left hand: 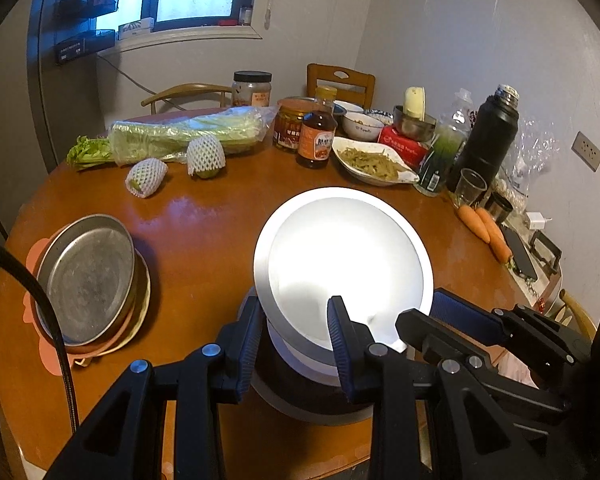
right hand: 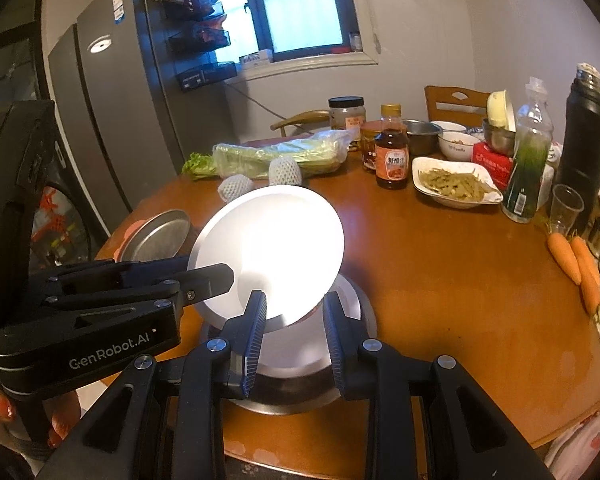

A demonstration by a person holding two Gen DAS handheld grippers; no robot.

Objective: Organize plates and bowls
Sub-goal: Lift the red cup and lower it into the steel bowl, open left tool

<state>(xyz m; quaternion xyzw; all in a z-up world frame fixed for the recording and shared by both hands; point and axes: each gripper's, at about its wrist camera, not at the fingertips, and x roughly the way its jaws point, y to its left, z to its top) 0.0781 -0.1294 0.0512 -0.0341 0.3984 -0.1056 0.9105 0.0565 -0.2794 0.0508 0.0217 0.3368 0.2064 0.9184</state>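
Left wrist view: the left gripper [left hand: 296,336] has its jaws pinching the near rim of a glare-washed white plate [left hand: 340,256], tilted above a half-hidden bowl [left hand: 312,400] at the bench's [left hand: 204,224] near edge. A plate stack [left hand: 88,280] sits at the left edge.

Right wrist view: the right gripper [right hand: 294,324] pinches the same plate's rim, its contact lost in glare

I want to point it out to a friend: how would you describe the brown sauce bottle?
Start at the round wooden table and look toward its far side. Beside the oval dish of yellowish strips stands the sauce bottle. Its dark liquid, orange label and yellow cap set it apart from the wider red-labelled jar next to it.
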